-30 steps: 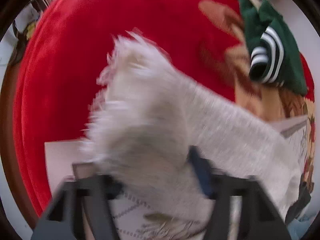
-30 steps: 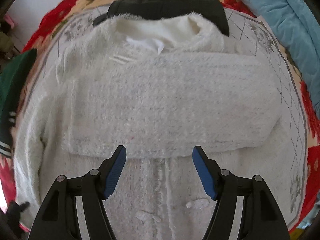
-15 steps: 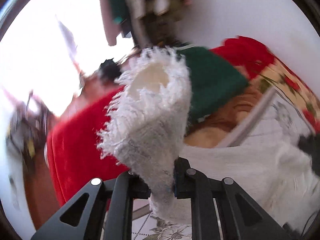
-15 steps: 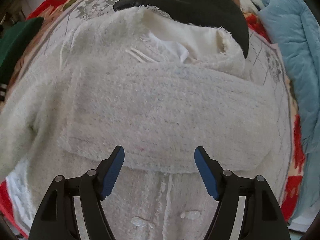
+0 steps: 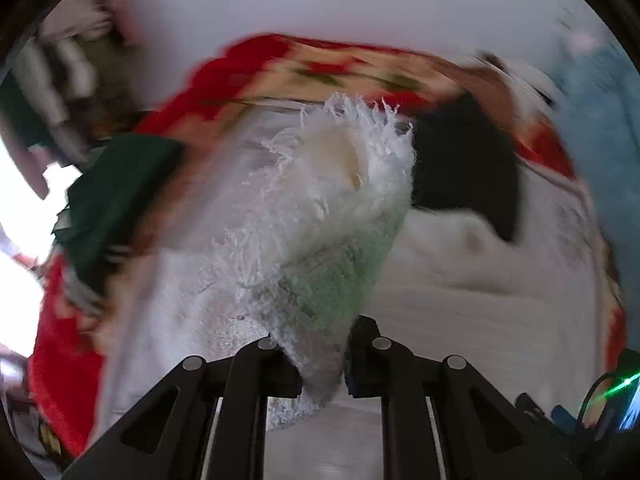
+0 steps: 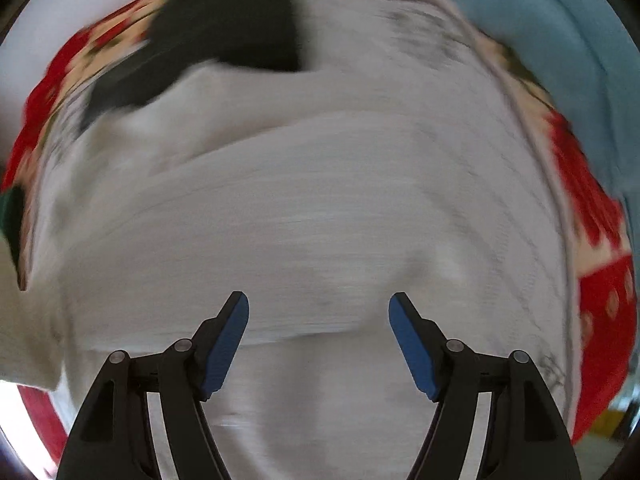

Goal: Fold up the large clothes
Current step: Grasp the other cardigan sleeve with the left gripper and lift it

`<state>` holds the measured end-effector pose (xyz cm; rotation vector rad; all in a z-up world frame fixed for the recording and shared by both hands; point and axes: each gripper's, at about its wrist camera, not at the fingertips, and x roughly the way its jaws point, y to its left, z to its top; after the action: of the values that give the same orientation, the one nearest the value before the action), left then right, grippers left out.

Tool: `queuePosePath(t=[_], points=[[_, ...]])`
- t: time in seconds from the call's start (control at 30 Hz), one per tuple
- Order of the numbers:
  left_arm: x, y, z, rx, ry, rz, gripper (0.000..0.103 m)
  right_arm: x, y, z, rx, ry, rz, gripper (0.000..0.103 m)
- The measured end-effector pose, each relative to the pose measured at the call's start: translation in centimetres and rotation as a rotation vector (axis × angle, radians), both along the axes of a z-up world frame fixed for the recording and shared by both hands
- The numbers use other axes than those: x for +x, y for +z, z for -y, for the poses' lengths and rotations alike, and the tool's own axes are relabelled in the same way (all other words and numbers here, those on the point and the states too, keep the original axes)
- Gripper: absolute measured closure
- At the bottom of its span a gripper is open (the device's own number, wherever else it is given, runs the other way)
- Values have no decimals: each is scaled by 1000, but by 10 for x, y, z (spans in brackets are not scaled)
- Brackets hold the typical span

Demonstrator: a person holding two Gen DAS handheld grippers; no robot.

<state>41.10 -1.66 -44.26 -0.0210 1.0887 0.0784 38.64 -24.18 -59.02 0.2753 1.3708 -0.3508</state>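
Left gripper point(image 5: 322, 364): jaws pinched together on a fuzzy white sleeve point(image 5: 332, 216) – the fabric is squeezed between the two black fingers and rises from them toward the top of the left wrist view.
Sleeve cuff: the open, fringed end stands above the closed jaws, its cream lining showing in the hollow.
Left of the left gripper: a dark green garment point(image 5: 116, 196) lies on the red floral blanket point(image 5: 224, 80); both are blurred.
Behind the held sleeve: the white sweater point(image 5: 460, 280) spreads across the bed, to the right of the jaws and beyond them.
Above and right of the left gripper: a black garment point(image 5: 468, 168) lies at the far edge of the sweater, touching it; a pale blue cover point(image 5: 596, 128) sits further right.
Right gripper point(image 6: 319, 340): jaws stand wide apart with nothing between the blue pads point(image 6: 226, 344) – it points down at the white sweater point(image 6: 320, 200) without any cloth in its grip.
Directly ahead of the right gripper: a folded band of the sweater lies crosswise, its lower edge running just beyond the fingertips; whether the tips touch the knit cannot be told through the blur.
Far left of the right gripper: a sliver of the dark green garment point(image 6: 12, 216) at the frame edge.
Upper left of the right gripper: the black garment point(image 6: 224, 28) overlaps the sweater's top edge.
Right of the right gripper: the red floral blanket point(image 6: 600, 292) shows past the sweater, with the pale blue cover point(image 6: 560, 40) above it.
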Motion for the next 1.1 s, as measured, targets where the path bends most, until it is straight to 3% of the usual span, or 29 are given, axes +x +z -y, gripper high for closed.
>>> queuePosePath(t=[0.17, 0.33, 0.4, 0.43, 0.5, 0.57, 0.7, 0.9, 0.97, 1.03, 1.1], points=[[-2, -40, 99, -30, -147, -107, 92, -37, -6, 106, -17, -171, -30, 29], [3, -86, 150, 14, -202, -203, 90, -58, -15, 160, 2, -261, -49, 29], [5, -100, 156, -9, -209, -254, 83, -64, -17, 166, 30, -279, -45, 29], [7, -105, 158, -37, -206, -273, 74, -64, -17, 170, 50, -284, -40, 29], [10, -106, 156, -98, -206, -292, 51, -68, -14, 172, 102, -295, -19, 29], [14, -99, 153, -138, -218, -288, 18, -72, -12, 171, 151, -307, 5, 29], [15, -65, 130, -144, -188, -211, 11, -70, 4, 168, 269, -343, 91, 29], [8, -31, 57, 33, 15, -101, 10, -32, 7, 144, 461, -269, 209, 29], [4, -32, 30, 137, 90, -79, 10, -18, -2, 133, 513, -251, 201, 29], [3, -45, 10, 158, 127, -108, 10, 0, -15, 119, 579, -234, 192, 29], [5, -62, -9, 147, 170, -171, 10, 17, -35, 97, 607, -187, 114, 29]])
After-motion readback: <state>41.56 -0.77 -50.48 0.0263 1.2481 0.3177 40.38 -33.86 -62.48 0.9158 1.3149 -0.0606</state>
